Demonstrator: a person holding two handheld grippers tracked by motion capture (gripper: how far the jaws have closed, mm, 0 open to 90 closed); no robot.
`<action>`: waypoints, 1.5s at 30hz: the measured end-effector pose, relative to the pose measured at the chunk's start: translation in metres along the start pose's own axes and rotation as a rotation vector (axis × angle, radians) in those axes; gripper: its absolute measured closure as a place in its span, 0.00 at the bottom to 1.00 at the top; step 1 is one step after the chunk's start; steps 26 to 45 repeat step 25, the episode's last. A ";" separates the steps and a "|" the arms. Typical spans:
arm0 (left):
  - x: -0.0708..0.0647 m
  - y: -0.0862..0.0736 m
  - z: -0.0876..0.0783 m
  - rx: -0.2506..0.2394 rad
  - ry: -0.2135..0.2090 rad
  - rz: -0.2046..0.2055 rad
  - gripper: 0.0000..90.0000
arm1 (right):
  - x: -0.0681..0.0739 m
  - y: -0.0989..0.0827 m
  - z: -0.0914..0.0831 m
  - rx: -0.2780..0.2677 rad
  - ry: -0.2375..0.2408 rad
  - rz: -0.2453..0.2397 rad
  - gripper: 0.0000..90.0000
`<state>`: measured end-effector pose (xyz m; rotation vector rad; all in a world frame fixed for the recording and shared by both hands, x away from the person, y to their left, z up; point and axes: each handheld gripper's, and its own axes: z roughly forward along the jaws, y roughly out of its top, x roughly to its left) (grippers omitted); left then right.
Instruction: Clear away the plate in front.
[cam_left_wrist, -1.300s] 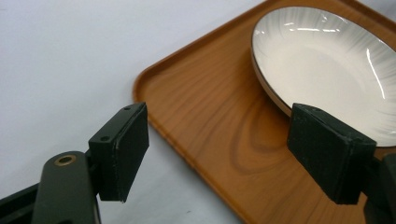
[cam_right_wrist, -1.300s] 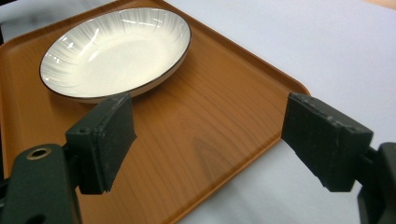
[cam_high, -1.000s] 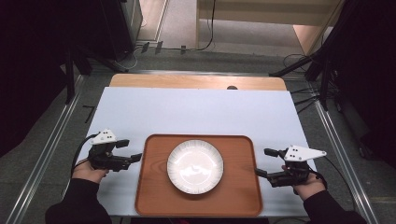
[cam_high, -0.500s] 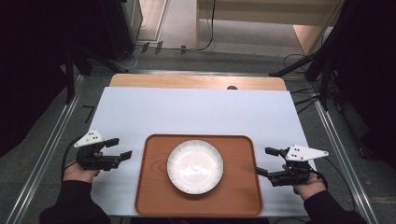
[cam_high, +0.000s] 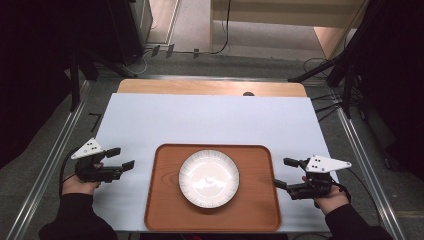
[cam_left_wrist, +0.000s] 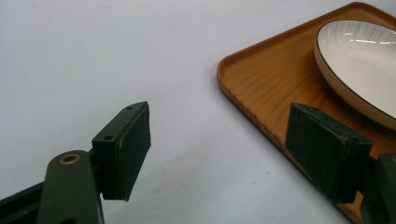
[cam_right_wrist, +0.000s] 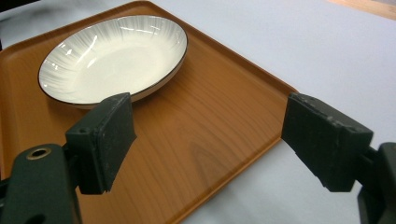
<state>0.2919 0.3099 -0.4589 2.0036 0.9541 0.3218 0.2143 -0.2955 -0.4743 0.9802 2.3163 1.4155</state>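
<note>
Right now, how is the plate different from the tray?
The plate is round and white with a thin dark rim; the tray is a rounded rectangle of brown wood grain. The plate is smaller and sits on the tray, while the tray lies on the white table. The plate looks glossy, the tray duller. Both are shallow with raised edges and have nothing in them.

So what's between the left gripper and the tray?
Nothing: bare white table separates the left gripper from the tray, as the high view shows.
</note>
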 end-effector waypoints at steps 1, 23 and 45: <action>0.001 0.000 0.000 0.002 -0.003 0.001 0.26 | 0.000 0.000 0.000 0.002 0.001 0.002 0.20; 0.000 -0.001 0.003 0.007 -0.012 0.006 0.25 | 0.001 -0.001 0.002 0.017 0.006 0.004 0.20; 0.000 -0.001 0.003 0.010 -0.010 0.002 0.25 | 0.001 0.000 0.002 0.017 0.005 0.004 0.20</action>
